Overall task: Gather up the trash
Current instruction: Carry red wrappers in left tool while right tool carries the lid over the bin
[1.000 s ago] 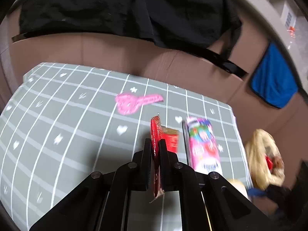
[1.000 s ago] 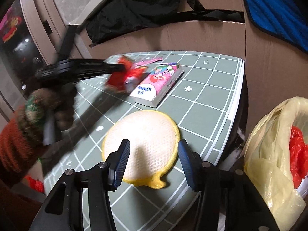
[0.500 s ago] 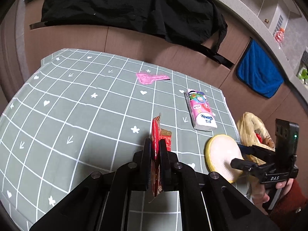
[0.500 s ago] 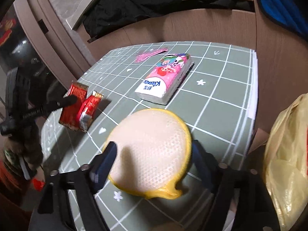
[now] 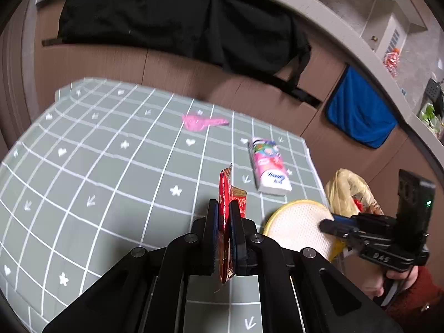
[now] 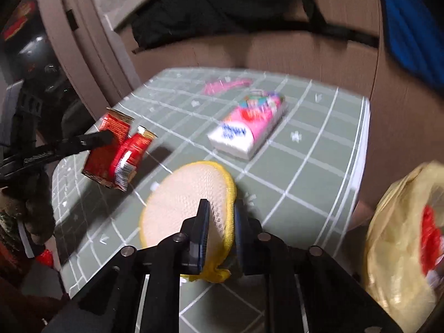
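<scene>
The bench point(image 5: 91, 166) has a grey-green cover with a white grid and small white hearts, flowers and arrows. A pack of tissues point(image 5: 269, 166) with a pink and colourful wrapper lies flat on it, near the right edge. Behind the bench there are brown panels point(image 5: 166, 66). A black cloth point(image 5: 177, 25) with a black strap hangs over them from a pale ledge. More to the right, a blue towel point(image 5: 358, 113) hangs on the same panels. On the ledge at the far right stand small things, too small to tell.
</scene>
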A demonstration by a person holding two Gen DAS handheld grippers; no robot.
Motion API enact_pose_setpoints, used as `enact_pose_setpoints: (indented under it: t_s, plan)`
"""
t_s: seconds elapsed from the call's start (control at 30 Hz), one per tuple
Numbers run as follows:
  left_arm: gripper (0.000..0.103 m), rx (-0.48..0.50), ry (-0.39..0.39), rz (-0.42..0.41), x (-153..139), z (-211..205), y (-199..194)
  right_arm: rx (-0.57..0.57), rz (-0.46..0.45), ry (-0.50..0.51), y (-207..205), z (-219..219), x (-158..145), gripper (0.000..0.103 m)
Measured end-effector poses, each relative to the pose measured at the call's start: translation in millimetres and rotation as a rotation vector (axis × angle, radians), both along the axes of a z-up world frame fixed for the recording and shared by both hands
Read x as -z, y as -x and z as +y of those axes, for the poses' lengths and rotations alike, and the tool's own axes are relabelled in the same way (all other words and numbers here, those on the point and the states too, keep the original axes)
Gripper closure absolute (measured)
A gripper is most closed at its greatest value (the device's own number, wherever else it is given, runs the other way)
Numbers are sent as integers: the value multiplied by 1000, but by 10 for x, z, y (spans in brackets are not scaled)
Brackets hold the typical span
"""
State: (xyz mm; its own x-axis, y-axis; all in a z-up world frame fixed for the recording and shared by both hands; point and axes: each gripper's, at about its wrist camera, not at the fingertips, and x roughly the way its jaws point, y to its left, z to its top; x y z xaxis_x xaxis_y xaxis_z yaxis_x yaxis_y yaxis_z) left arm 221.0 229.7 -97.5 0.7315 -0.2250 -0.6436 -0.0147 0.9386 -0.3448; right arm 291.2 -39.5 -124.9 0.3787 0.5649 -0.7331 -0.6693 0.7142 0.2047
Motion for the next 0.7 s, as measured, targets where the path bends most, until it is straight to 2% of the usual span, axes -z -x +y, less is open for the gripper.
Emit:
enact_pose_setpoints:
  t_s: [0.2, 0.33, 0.7]
  plan:
    - [95, 1, -39, -91, -347, -126, 36, 19, -97, -59, 72, -55, -431, 91]
    - [95, 4, -100, -160, -595, -301, 44, 41, -157, -86, 84, -102, -670, 91]
    - [95, 38, -145, -243, -985, -764, -34, 76, -265, -123, 122, -388, -1044, 91]
